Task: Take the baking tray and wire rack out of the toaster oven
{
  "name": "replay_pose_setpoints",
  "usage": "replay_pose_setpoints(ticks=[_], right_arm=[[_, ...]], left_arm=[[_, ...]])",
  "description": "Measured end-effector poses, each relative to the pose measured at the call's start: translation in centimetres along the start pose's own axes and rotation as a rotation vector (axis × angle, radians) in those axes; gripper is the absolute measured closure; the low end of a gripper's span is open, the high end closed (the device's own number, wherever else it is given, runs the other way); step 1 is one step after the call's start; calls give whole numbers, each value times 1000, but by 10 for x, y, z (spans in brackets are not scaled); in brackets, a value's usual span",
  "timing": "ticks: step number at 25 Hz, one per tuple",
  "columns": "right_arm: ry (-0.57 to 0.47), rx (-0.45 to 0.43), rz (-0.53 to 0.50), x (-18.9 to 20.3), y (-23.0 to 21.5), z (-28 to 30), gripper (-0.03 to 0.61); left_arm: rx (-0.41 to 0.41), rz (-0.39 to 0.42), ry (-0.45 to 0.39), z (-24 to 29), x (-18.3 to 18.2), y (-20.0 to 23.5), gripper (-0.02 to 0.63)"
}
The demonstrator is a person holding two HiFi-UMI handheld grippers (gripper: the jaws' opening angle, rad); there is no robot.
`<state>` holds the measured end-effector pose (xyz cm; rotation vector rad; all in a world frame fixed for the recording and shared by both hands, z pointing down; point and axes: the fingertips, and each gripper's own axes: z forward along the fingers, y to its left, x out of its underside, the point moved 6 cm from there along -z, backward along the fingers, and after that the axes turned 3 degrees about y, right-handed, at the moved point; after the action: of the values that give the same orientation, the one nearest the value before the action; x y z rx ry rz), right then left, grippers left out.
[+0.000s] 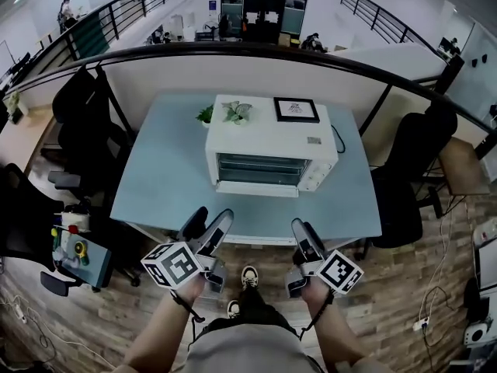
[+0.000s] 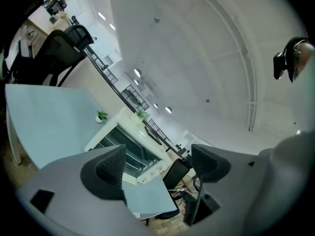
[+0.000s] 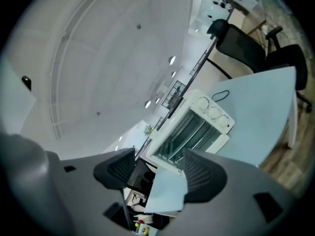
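A white toaster oven (image 1: 272, 150) stands in the middle of a light blue table (image 1: 167, 185), its glass door closed and three knobs on its right side. Dim horizontal bars show behind the glass; I cannot tell tray and rack apart. My left gripper (image 1: 211, 217) hovers before the table's near edge, left of the oven, open and empty. My right gripper (image 1: 304, 233) hovers to the right, also open and empty. Both gripper views are rolled. The left gripper (image 2: 157, 163) and right gripper (image 3: 157, 171) each look toward the oven (image 2: 125, 146) (image 3: 192, 129) from a distance.
A small plant (image 1: 237, 111) and a framed picture (image 1: 296, 109) are at the oven's top. Another plant (image 1: 204, 116) is beside it. Black office chairs stand at the left (image 1: 85, 130) and right (image 1: 411, 177). A cart with coloured items (image 1: 74, 247) stands at the lower left.
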<state>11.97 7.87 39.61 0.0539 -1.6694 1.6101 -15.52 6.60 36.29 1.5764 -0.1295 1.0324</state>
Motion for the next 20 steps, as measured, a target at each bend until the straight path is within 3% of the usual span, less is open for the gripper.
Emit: replay_pose_setpoints(ticks=[4,8,12,16,20], right_arm=[[-23,16,44,-11,-24,21,281],[-30,56,134,-19,-55,48,289],[-37,94,215,-28,-82,74,298],[-1,145,260,-29,-110,108,312],[-21,92,294,-32,-135,143,318]], left_arm=[[14,-104,-12,35,5,20,193],[-12,-135,35,77,18,45,194],[-29,-221,82,117,33,72,195],[-55,-332,56,150,38,104,198],[-70,-394,8,181,41,132,201]])
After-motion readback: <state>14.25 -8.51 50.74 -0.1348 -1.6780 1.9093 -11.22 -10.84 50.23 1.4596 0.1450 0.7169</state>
